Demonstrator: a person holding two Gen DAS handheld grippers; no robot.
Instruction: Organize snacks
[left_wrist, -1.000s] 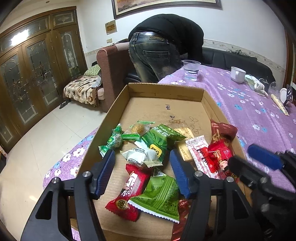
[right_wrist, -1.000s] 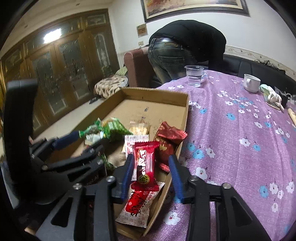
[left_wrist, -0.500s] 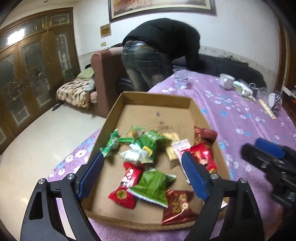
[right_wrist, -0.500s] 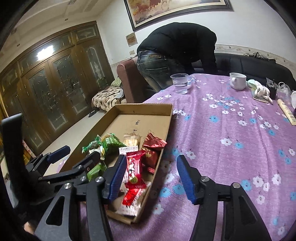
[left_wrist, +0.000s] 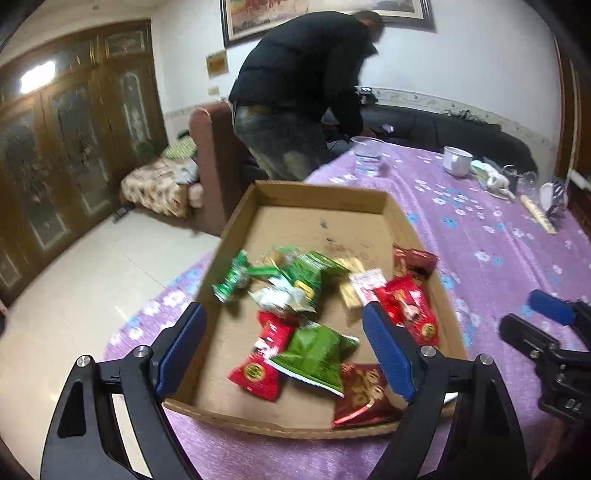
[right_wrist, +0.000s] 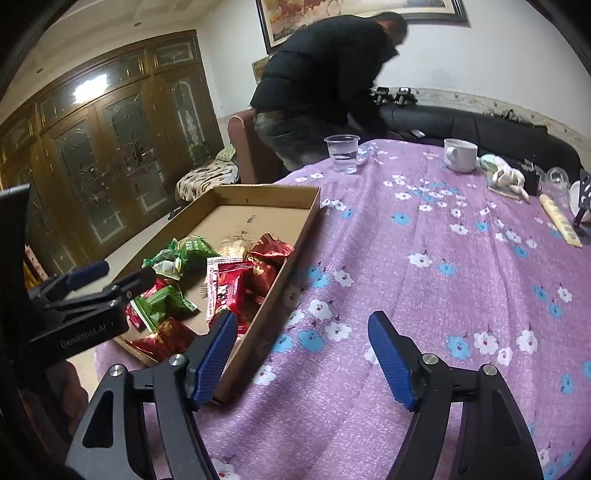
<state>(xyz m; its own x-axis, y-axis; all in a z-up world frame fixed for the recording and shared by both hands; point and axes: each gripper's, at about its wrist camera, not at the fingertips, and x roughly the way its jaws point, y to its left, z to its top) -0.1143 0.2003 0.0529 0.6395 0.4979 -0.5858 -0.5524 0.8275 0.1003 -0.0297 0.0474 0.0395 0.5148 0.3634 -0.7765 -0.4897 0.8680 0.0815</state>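
A shallow cardboard tray (left_wrist: 321, 195) (right_wrist: 266, 192) lies on the purple flowered tablecloth and holds several snack packets: green ones (left_wrist: 314, 350) (right_wrist: 162, 302), red ones (left_wrist: 406, 306) (right_wrist: 229, 284), and a dark red one (left_wrist: 365, 391). My left gripper (left_wrist: 284, 350) is open and empty, held above the tray's near end. My right gripper (right_wrist: 303, 350) is open and empty, over the cloth just right of the tray's near right wall. Each gripper shows in the other's view, the right one (left_wrist: 546, 332) and the left one (right_wrist: 92, 284).
A clear plastic cup (right_wrist: 341, 153), a white mug (right_wrist: 460, 155), a cloth bundle (right_wrist: 506, 177) and a pale stick (right_wrist: 559, 223) stand at the far side of the table (right_wrist: 443, 277). A person in black (right_wrist: 325, 85) bends over a sofa behind it.
Both grippers have opened wider and drawn back from the tray. The right gripper let go of the red packet, which now lies in the tray, and moved right over the cloth.
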